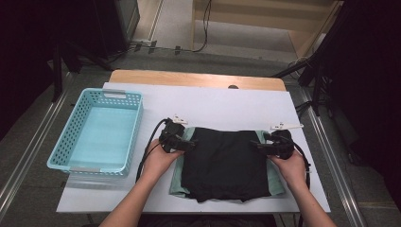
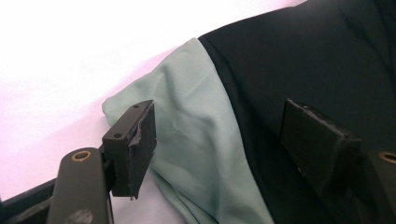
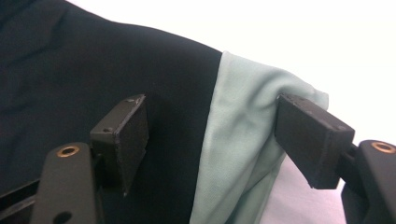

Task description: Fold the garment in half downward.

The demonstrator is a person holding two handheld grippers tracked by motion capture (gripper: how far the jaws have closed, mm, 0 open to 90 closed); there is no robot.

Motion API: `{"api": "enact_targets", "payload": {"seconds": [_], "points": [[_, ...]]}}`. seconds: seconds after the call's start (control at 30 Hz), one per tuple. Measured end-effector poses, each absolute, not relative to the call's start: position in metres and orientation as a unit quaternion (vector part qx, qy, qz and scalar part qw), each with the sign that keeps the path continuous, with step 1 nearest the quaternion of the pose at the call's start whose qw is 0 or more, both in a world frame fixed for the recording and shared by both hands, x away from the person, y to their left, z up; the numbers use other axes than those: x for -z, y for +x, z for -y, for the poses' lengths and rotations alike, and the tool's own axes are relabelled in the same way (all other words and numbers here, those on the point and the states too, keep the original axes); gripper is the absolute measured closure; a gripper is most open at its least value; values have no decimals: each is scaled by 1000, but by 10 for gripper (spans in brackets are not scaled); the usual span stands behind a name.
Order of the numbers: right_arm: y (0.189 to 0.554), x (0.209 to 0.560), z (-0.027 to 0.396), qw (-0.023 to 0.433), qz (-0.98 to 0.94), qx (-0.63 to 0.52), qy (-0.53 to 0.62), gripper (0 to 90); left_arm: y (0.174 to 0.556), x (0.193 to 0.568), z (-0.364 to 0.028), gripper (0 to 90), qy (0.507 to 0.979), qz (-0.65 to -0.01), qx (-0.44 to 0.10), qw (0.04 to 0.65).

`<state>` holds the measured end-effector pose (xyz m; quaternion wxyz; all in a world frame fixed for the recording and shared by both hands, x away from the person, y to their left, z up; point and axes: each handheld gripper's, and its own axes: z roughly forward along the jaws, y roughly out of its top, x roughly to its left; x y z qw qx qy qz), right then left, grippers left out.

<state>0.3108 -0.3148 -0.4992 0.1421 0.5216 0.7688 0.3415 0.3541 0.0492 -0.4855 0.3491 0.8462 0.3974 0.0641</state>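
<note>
The white desk (image 1: 213, 101) takes up the middle of the high view, with a pale blue basket (image 1: 66, 142) standing bare at its left and nothing in it. Lower centre of that view lies the stack of folded clothes: a black garment (image 1: 222, 161) spread over a mint-green garment (image 1: 178, 177) whose edges peek out at the left and right sides and along the bottom.

The person's two hands come in from the bottom edge and sit at the stack's upper corners, one to each side. The left gripper (image 2: 219, 140) has its jaws spread apart, one over the green fringe near the desk surface, the other over the black cloth; in the left gripper view the fabric lies between them, but the pads do not pinch it. The right gripper (image 3: 210, 135) mirrors this at the opposite corner, jaws wide, one over black cloth and one beside the bulging green fold, nothing clenched.

To my eye this is the approach for a two-handed pinch on the stack's far corners, either to fold it again or to lift it toward the basket; which one I cannot tell. The next move seems to call for both grippers to press down and close together, catching both layers at once so the black piece does not slide off the green one.
</note>
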Motion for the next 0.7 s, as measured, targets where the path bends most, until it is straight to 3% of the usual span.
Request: {"api": "enact_targets", "payload": {"seconds": [0.3,0.7], "points": [[311,506,313,131,-768,-338,529,256,353,491,-47,290,848,-396,-64,345],[310,507,312,82,-757,-346,548,422,350,496,-46,385,844,-395,-48,360]]}}
